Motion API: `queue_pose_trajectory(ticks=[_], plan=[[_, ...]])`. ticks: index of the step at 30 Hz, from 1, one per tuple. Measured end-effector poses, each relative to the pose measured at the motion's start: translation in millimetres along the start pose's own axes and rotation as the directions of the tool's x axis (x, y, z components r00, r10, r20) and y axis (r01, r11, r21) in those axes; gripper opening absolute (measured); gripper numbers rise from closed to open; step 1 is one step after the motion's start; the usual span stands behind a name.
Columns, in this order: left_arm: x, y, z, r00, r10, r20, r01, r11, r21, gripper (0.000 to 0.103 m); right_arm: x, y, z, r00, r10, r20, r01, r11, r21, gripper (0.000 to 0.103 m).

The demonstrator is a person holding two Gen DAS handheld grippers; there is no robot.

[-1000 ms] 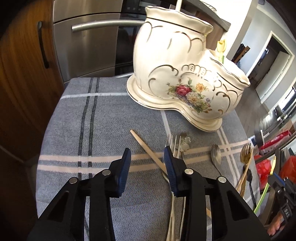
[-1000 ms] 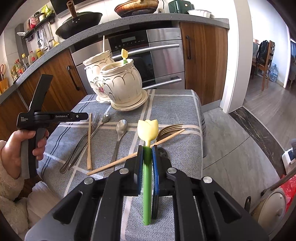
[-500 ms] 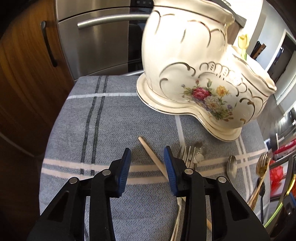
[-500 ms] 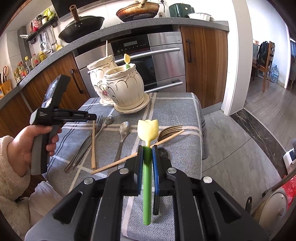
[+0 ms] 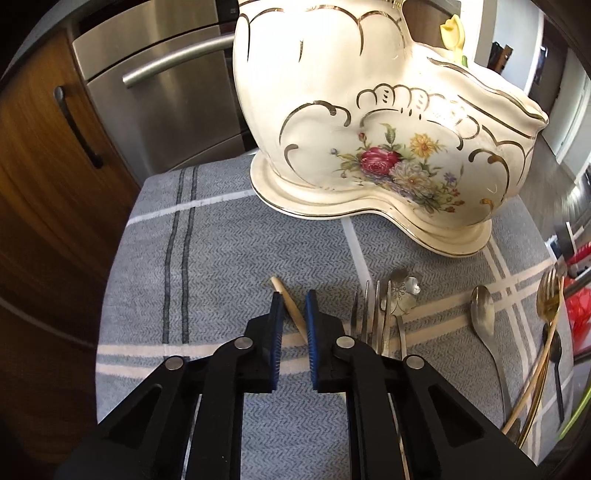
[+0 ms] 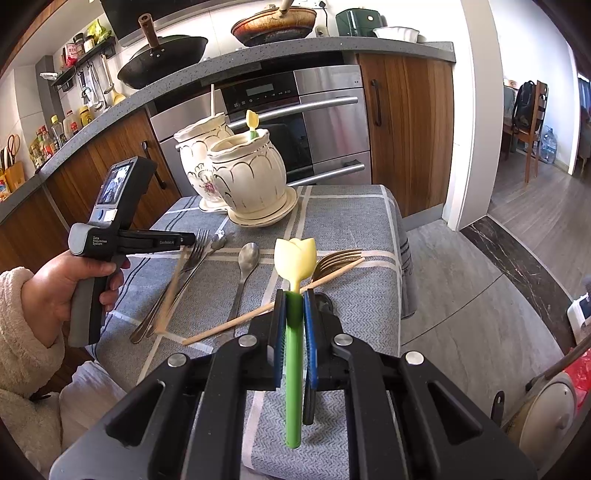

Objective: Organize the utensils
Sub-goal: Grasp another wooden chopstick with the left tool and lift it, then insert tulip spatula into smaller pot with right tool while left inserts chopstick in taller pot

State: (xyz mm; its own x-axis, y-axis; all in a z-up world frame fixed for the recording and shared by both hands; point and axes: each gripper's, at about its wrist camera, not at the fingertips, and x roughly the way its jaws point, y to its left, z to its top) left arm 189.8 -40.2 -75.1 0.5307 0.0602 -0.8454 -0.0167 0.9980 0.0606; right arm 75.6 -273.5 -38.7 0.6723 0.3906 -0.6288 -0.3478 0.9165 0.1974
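Note:
My left gripper (image 5: 294, 295) is low over the grey checked cloth (image 5: 221, 240). Its jaws are closing on the far end of a wooden chopstick (image 5: 291, 310), which crosses slantwise between the blue pads and touches both. In the right wrist view that chopstick (image 6: 170, 291) looks blurred under the left gripper (image 6: 186, 240). My right gripper (image 6: 293, 295) is shut on the green handle of a tulip-headed utensil (image 6: 295, 258) and holds it above the cloth. The cream floral ceramic holder (image 5: 369, 129) stands just beyond the left gripper, with another tulip utensil (image 5: 452, 31) in it.
Two steel forks (image 5: 373, 314), a steel spoon (image 5: 482, 310) and a gold fork (image 5: 550, 295) lie on the cloth to the right. A second chopstick (image 6: 273, 306) lies across the gold fork. A person's hand (image 6: 62, 288) holds the left gripper. Oven and cabinets stand behind.
The left gripper has moved forward toward the holder and tilted, and its wide jaws have narrowed onto the chopstick's end. The right gripper still holds the tulip utensil in the same place.

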Motion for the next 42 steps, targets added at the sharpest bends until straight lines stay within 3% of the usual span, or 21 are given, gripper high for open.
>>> queue_pose_trajectory(ticks=[2, 8, 18, 26, 31, 42], plan=[[0.6, 2.3, 0.5, 1.0, -0.016, 0.01, 0.016, 1.0, 0.011, 0.006, -0.8, -0.2, -0.4, 1.0, 0.0, 0.002, 0.0, 1.0, 0.003, 0.009], [-4.6, 19.8, -6.7, 0.99, -0.133, 0.049, 0.134, 0.991, -0.016, 0.006, -0.9, 1.2, 1.7, 1.0, -0.005, 0.011, 0.005, 1.0, 0.003, 0.01], [-50.2, 33.1, -10.7, 0.97, -0.192, 0.149, 0.193, 0.981, 0.009, 0.006, -0.3, 6.0, 7.1, 0.999, -0.008, 0.039, 0.008, 1.0, 0.011, 0.01], [-98.2, 37.7, -6.9, 0.936, -0.23, 0.267, 0.23, 0.973, 0.032, 0.005, -4.8, 16.6, 23.2, 0.996, -0.008, 0.087, 0.01, 1.0, -0.019, 0.01], [-119.0, 51.8, -1.5, 0.905, -0.261, 0.337, 0.268, 0.963, 0.029, 0.005, -8.0, 23.3, 44.5, 0.991, 0.001, 0.133, 0.002, 1.0, -0.023, 0.01], [-163.8, 66.3, 52.1, 0.839, -0.283, 0.464, 0.276, 0.957, 0.086, 0.005, 6.7, 49.8, 116.5, 0.97, 0.057, 0.237, -0.042, 0.997, -0.071, 0.01]])
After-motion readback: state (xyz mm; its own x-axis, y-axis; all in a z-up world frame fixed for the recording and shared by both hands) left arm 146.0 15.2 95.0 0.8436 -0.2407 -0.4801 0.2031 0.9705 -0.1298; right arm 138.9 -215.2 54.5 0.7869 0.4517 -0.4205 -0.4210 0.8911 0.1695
